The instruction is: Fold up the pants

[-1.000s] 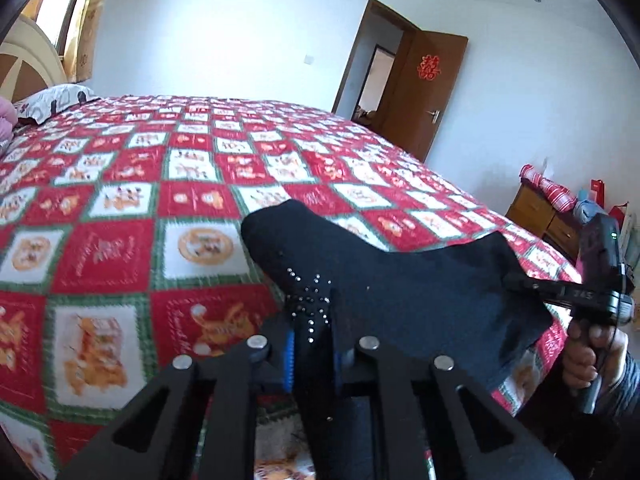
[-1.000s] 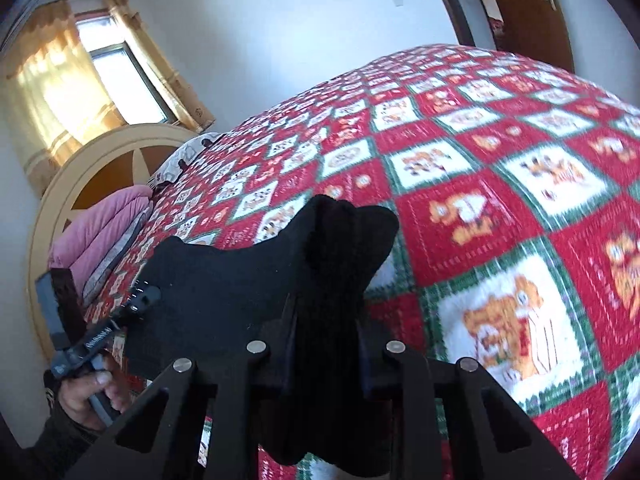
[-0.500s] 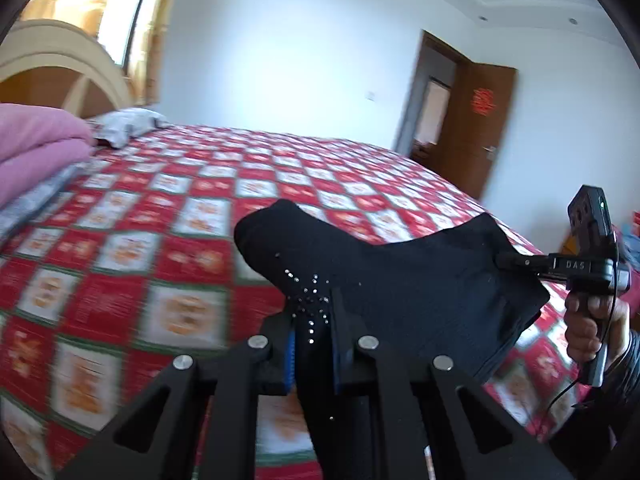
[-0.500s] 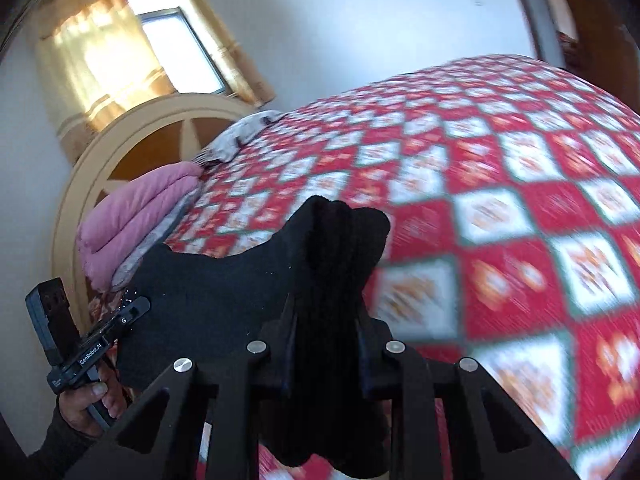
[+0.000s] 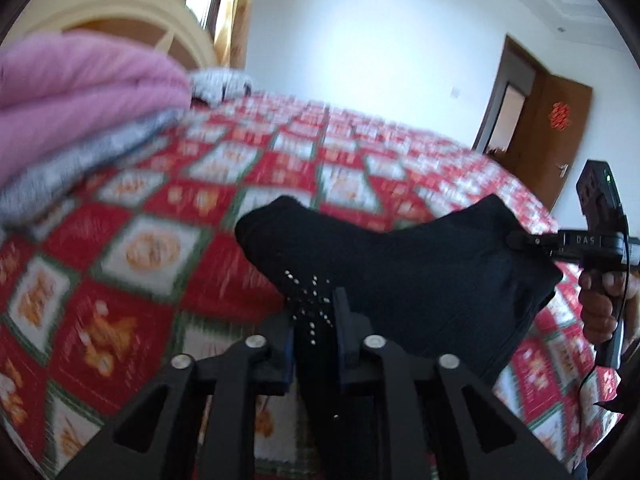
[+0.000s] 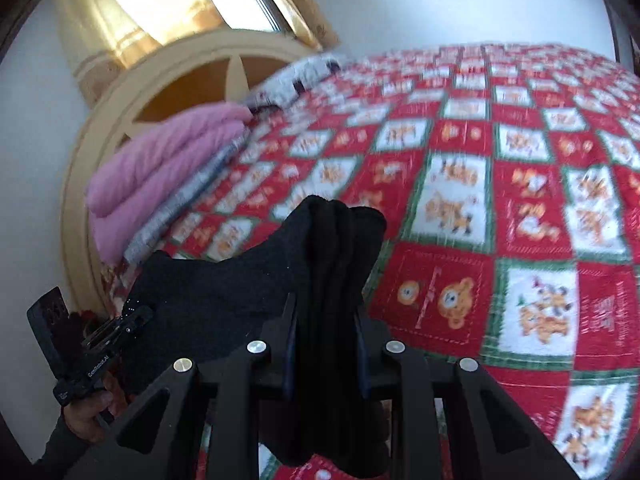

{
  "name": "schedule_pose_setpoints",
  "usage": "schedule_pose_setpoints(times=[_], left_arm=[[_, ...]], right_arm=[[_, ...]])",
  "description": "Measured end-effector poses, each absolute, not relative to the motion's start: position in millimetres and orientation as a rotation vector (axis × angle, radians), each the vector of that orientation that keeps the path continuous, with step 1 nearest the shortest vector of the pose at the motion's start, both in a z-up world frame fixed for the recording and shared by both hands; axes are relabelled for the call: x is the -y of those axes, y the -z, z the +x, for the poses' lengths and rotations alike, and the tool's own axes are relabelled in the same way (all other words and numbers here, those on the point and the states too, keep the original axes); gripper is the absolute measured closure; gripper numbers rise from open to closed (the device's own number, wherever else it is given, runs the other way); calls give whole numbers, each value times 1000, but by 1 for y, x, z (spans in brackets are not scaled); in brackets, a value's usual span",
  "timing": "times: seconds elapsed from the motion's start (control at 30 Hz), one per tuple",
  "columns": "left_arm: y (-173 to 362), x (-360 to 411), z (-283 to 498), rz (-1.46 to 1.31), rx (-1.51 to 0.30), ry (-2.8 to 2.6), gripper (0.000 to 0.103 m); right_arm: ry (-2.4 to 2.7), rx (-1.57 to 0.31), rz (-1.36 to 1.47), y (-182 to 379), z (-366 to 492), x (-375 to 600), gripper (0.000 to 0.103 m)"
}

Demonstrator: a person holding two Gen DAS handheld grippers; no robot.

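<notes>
The black pants (image 5: 420, 280) are folded into a thick bundle and held up above the bed between both grippers. My left gripper (image 5: 314, 316) is shut on one end, where small silver studs show. My right gripper (image 6: 326, 312) is shut on the other end, with a thick fold of the pants (image 6: 332, 248) sticking up between its fingers. The right gripper also shows in the left wrist view (image 5: 520, 240), and the left gripper in the right wrist view (image 6: 136, 316). The bundle's lower edge hangs down out of sight.
The bed has a red, white and green checked quilt (image 6: 520, 220). Folded pink and grey blankets (image 5: 80, 92) and a pillow (image 6: 296, 76) lie by the cream headboard (image 6: 168, 80). A brown door (image 5: 560, 128) stands open in the far wall.
Both grippers have swung with the pants toward the head of the bed. The pink blankets and headboard have come into close view. Both grips are unchanged.
</notes>
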State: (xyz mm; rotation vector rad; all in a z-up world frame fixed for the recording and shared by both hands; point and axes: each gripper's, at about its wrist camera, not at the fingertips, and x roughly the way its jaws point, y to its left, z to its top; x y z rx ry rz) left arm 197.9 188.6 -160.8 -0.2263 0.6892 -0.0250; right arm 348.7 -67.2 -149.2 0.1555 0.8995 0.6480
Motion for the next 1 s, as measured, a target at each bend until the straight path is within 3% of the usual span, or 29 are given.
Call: schedule_pose_setpoints(times=[0.1,0.13,0.17,0.43,0.57,0.63,1.0], left_arm=[[177,-190,195,-212,-706,-32,41],[182,-192,192,-216,-695,-48,33],[183,-194,190,-228,-692,-52,31],[180,-194,182,-241,-687,-61,24],[182,-193,177,-242,-686,-73,18],[183,-190,176,-220,-685,-81,13],[159,-172,150,-193,-682,-147,13]], right_arm=[[-600,-978,201,177,365,77,65],[-587,-1005,251,186,370,85,50],[-570,-1020,293,192,374,94,42],[-590,-945,342,177,339,124,41],[-534,-991,207,185,320,120,41],[-504,-1011,211,197,323,125,31],[-364,-931,419,193,308,169,30]])
